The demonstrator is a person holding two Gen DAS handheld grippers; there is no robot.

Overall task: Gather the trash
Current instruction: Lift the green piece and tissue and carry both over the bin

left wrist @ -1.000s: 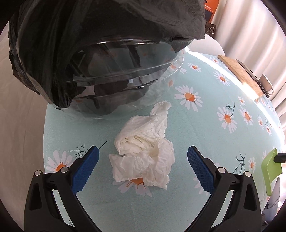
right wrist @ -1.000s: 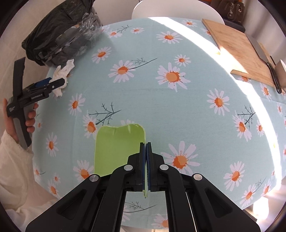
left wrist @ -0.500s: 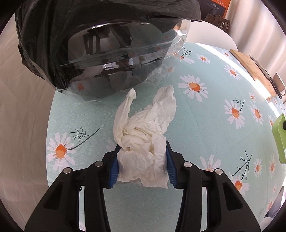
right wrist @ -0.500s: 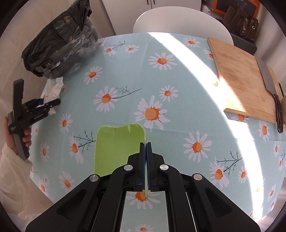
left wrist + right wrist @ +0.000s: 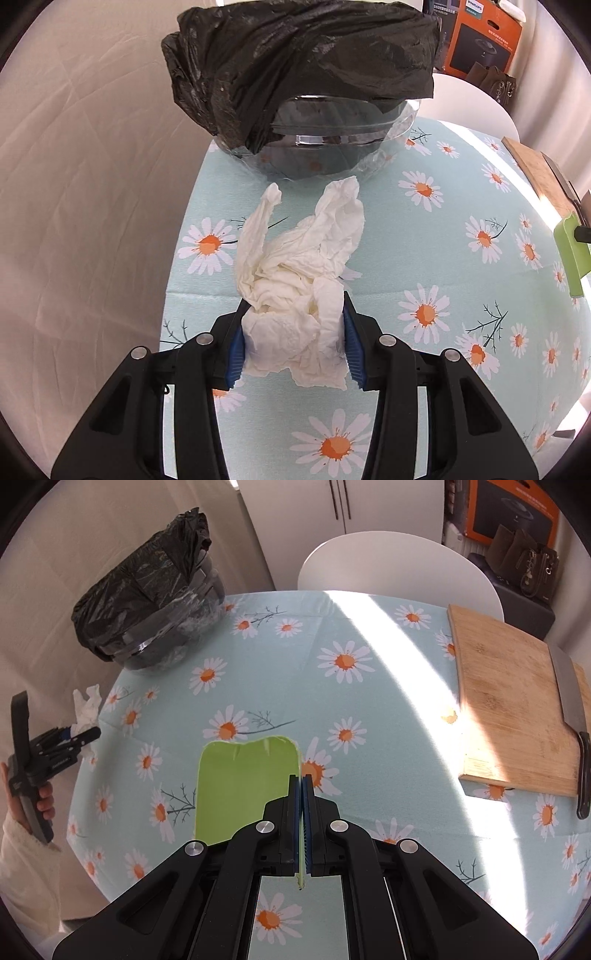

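A crumpled white tissue (image 5: 299,291) hangs just above the daisy tablecloth (image 5: 424,258), pinched between the blue pads of my left gripper (image 5: 293,341), which is shut on it. Beyond it stands a clear bin lined with a black trash bag (image 5: 295,74). The right wrist view shows that bin (image 5: 147,616) at the table's far left, with the left gripper (image 5: 86,734) and tissue (image 5: 86,705) near the table's left edge. My right gripper (image 5: 300,801) is shut on the edge of a thin lime-green sheet (image 5: 240,786) held above the table.
A wooden cutting board (image 5: 513,701) with a cleaver (image 5: 570,716) lies at the table's right side. A white chair (image 5: 399,568) stands behind the table, with an orange box (image 5: 513,513) and a dark bag (image 5: 524,561) beyond. A hand (image 5: 40,801) in a cream sleeve holds the left gripper.
My left gripper closed on the tissue and lifted it off the cloth, away from the bin. The right gripper rose with the green sheet, so more of the table and chair shows.
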